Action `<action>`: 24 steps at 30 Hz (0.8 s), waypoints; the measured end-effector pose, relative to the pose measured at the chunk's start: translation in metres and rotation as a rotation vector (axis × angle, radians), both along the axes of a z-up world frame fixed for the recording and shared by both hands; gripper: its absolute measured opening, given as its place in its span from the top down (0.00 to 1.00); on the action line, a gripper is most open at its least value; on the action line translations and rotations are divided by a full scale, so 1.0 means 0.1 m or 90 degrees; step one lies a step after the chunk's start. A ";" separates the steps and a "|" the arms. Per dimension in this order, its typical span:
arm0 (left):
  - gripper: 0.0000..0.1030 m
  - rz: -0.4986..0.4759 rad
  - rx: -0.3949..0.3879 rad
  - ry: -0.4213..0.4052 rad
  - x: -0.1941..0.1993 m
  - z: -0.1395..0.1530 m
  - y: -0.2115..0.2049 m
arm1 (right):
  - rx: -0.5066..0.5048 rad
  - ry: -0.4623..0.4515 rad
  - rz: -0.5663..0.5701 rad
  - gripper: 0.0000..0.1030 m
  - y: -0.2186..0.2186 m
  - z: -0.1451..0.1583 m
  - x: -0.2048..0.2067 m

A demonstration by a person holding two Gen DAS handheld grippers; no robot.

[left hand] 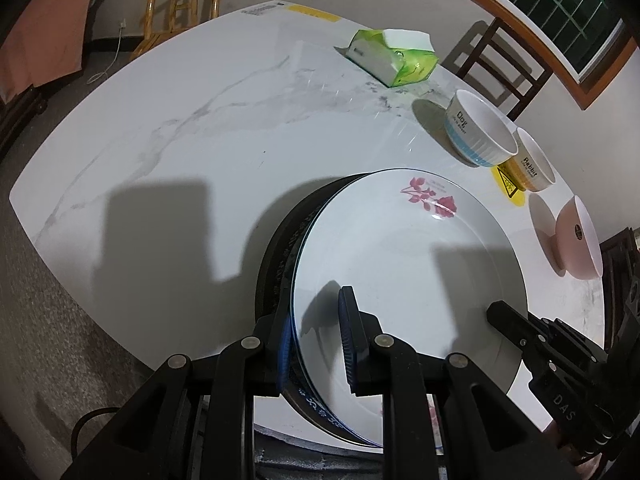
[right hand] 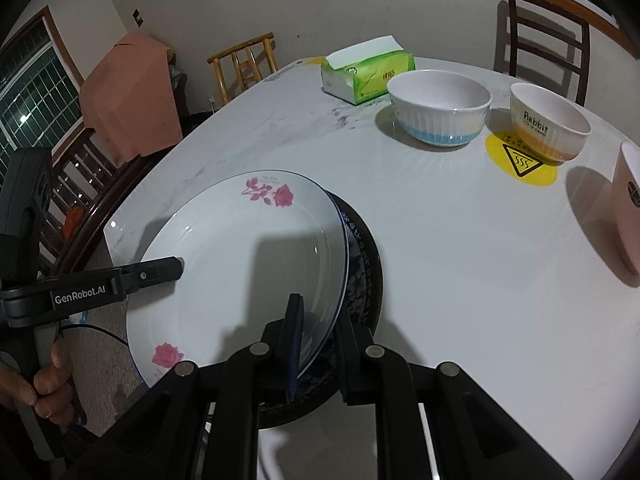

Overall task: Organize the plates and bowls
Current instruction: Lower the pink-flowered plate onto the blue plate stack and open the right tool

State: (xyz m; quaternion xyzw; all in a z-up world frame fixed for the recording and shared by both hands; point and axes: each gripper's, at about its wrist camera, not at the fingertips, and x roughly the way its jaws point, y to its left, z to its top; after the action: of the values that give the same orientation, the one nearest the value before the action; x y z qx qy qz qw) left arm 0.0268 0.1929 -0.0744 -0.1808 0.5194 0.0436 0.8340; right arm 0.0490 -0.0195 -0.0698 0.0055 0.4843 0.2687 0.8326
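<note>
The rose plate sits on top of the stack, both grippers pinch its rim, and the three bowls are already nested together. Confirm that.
Not nested. The blue-banded bowl, Rabbit bowl and pink bowl stand separately on the table, as the right wrist view shows. The rose plate does top the stack, both grippers on its rim.

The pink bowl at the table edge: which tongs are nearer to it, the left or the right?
Right. The right tongs grip the plate stack's rim on the side toward the pink bowl; the left tongs hold the opposite rim of the rose plate, farther away.
</note>
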 end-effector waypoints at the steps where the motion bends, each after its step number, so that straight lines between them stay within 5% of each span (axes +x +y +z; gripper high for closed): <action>1: 0.82 0.000 -0.002 0.002 0.00 -0.02 0.01 | -0.001 0.001 0.000 0.86 0.00 -0.01 0.00; 24: 0.83 0.002 0.030 -0.015 0.04 0.08 0.03 | -0.038 0.022 -0.002 0.83 0.07 -0.07 0.04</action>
State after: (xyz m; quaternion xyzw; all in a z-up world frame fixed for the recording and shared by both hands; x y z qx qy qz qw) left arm 0.0310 0.1956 -0.0667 -0.1622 0.5083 0.0553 0.8439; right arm 0.0526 -0.0122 -0.0767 -0.0144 0.5065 0.2527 0.8243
